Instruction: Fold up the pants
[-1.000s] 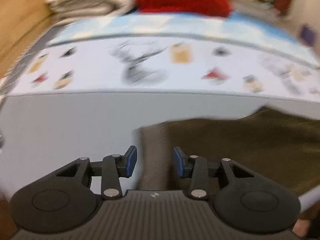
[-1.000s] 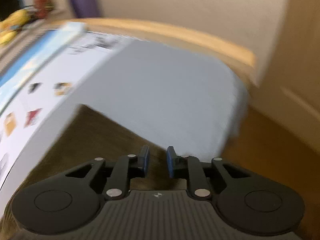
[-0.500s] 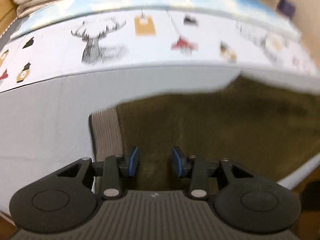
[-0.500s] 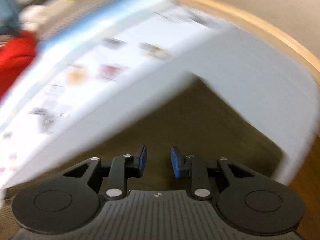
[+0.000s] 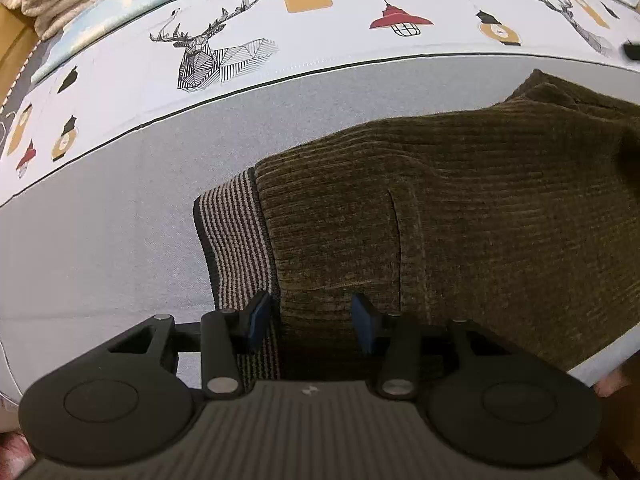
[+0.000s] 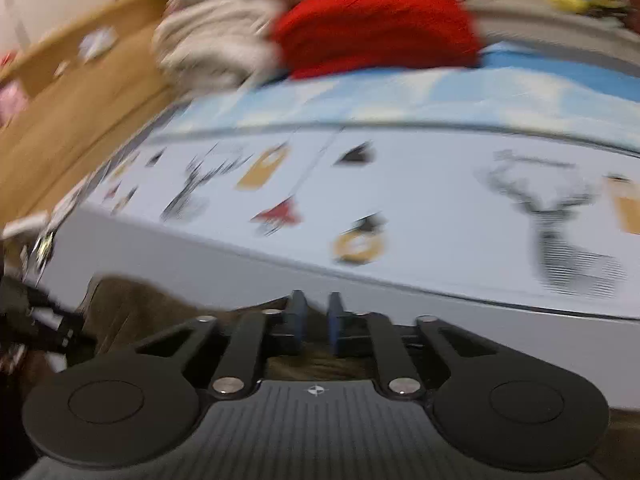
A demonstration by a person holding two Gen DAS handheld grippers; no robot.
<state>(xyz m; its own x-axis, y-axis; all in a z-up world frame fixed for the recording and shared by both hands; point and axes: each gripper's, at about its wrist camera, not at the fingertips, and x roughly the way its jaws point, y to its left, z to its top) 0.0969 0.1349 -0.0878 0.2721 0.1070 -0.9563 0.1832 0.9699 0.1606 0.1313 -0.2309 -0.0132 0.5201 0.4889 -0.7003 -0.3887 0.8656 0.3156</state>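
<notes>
Pants [image 5: 460, 208]: one pair, olive-brown, ribbed, spread flat on a grey bedsheet [image 5: 100, 220], filling the left wrist view from centre out to 3 o'clock. One striped waistband [image 5: 236, 240], dark and pale lines, at the 9 o'clock edge of the cloth. One long seam or pocket slit just right of centre.

Left gripper [image 5: 311, 322] at 6 o'clock, pointing steeply down, jaws parted and just opened wider; two blue pads [image 5: 258, 320], one over the waistband, one over the ribbed cloth, cloth beneath the gap, not pinched.

Right gripper [image 6: 318, 322] at 6 o'clock of its own blurred view, jaws just drawn closer, only a narrow gap left. Brown cloth of the pants [image 6: 136, 304] under and at 8 o'clock of the fingers; pinched or not, impossible to tell.

On the printed strip of sheet, in the left wrist view: two line-drawn deer heads, one at 11 o'clock [image 5: 208, 56], one at 1 o'clock [image 5: 580, 28]; one large red hanging lamp [image 5: 400, 22] at 12 o'clock; several yellow tags with a bulb drawn on each; several black lampshades. No legible words on any of them.

One small white mark on each gripper body, too small to read.

Beyond the sheet, in the right wrist view: one red pile [image 6: 376, 24] at 12 o'clock, one stack of beige blankets [image 6: 212, 40] at 11 o'clock.
</notes>
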